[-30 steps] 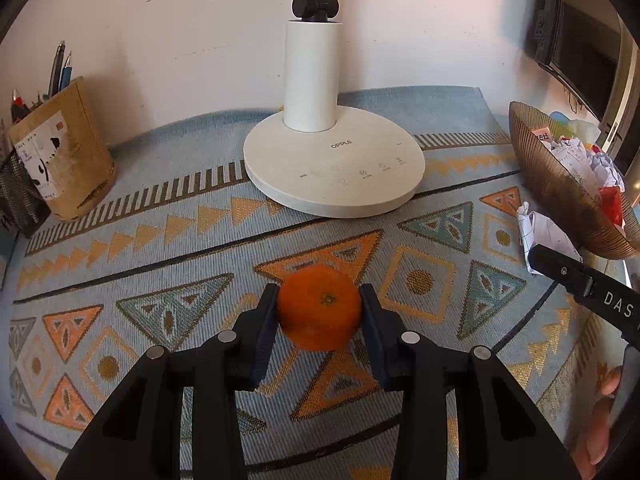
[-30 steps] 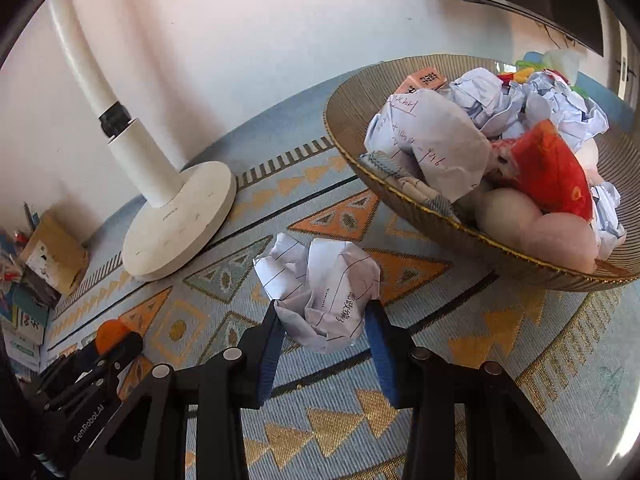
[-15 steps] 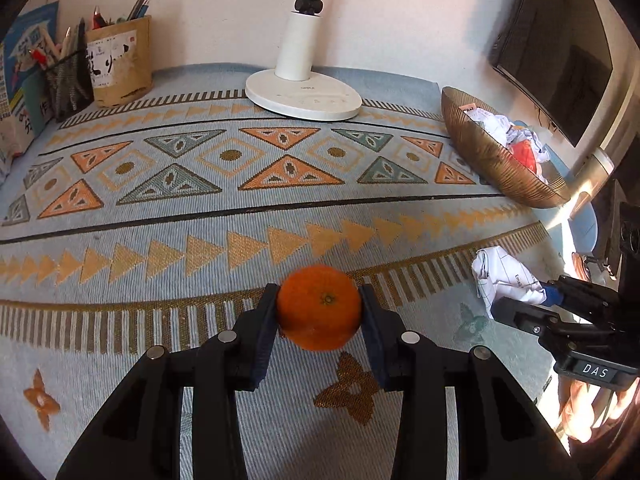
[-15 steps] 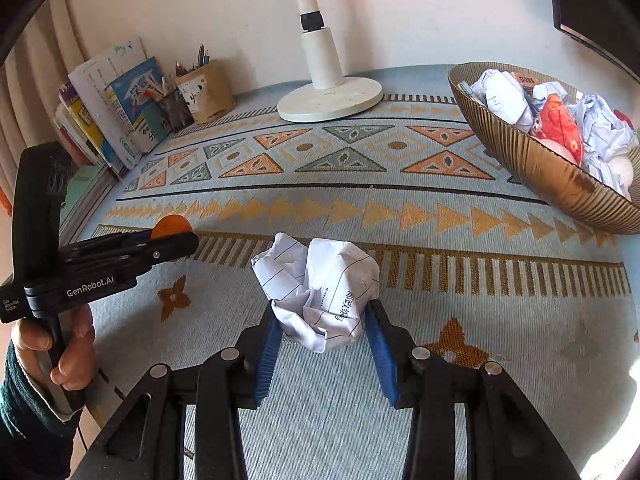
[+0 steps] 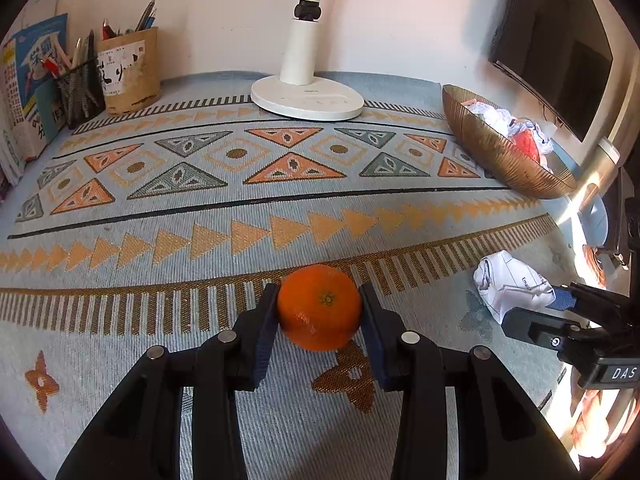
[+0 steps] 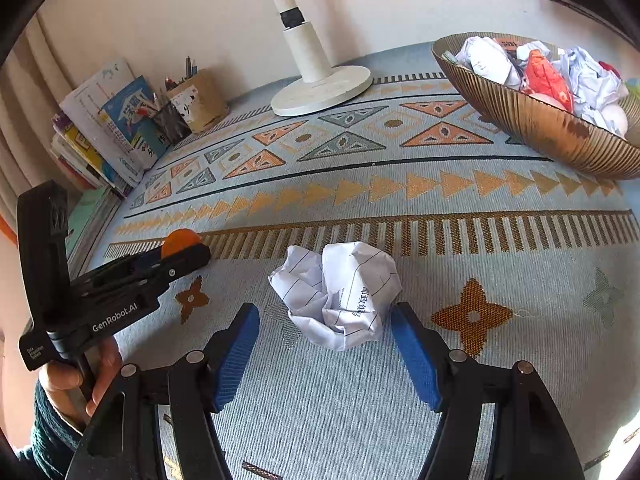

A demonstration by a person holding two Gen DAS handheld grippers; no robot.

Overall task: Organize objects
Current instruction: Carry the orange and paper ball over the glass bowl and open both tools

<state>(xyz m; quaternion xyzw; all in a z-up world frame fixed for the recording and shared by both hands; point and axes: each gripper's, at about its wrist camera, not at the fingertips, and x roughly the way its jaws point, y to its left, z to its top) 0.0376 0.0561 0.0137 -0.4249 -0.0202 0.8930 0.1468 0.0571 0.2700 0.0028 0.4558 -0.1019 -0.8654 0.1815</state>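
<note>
The left gripper (image 5: 320,312) has its fingers clamped on an orange (image 5: 319,306), one pad on each side of the fruit, which seems to sit at or just above the woven cloth (image 5: 280,216) on the counter. The skin is smooth, round and slightly glossy, so it could squirt forward out of flat pads if the squeeze slackens, then roll across the cloth.

The right gripper (image 6: 326,344) has its fingers apart, the blue ribbed pads standing clear on either side of a crumpled ball of lined paper (image 6: 338,292) lying on the cloth between them. The paper is light, springy and irregular; a closing pad might catch only a loose fold, or push the ball sideways rather than pinch it.

Beyond the fingers the cloth is coarse, flat-woven, patterned with triangles. Farther off and to the right stands a ribbed, bronze-coloured bowl (image 6: 520,112) heaped with more crumpled paper, so another piece could tumble off. A white lamp base (image 5: 308,98) sits at the back.
</note>
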